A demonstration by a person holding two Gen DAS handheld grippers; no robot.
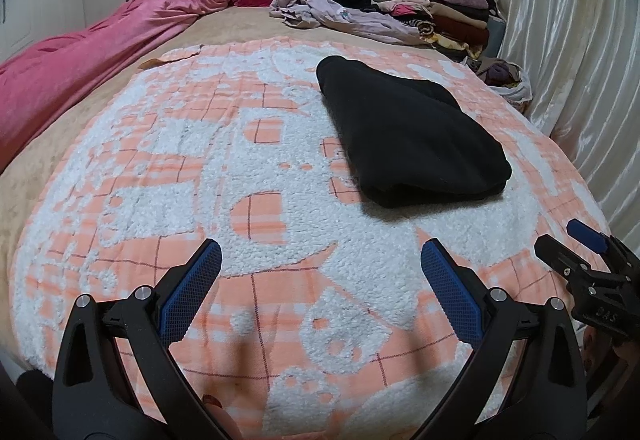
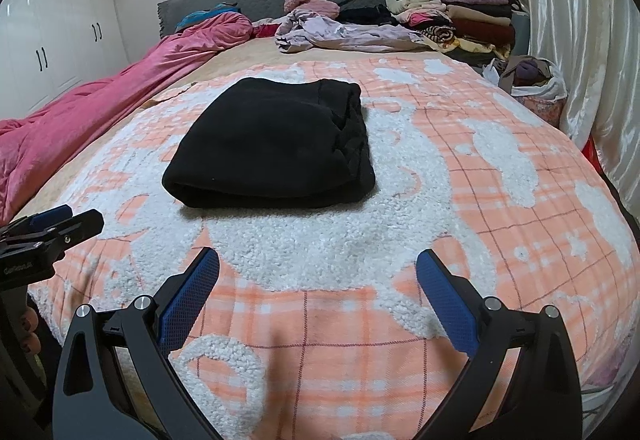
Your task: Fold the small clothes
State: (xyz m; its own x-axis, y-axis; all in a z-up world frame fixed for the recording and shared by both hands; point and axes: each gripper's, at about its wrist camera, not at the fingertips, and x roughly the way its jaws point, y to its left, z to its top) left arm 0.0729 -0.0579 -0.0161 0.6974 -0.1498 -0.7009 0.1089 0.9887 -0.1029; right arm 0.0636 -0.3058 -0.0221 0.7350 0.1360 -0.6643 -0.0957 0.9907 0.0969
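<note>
Lying flat, folded black garment (image 2: pixel 272 144), long axis front-to-back on blanket (image 2: pixel 500 208)

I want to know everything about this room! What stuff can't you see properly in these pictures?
- Black folded garment: its underside and inner layers are hidden by its own folds, both views.
- Stack of folded clothes: too small and far to tell pieces apart.
- Bag by the curtain: contents mostly hidden by its rim.
- Right gripper: cut off by the left wrist view's edge.
</note>
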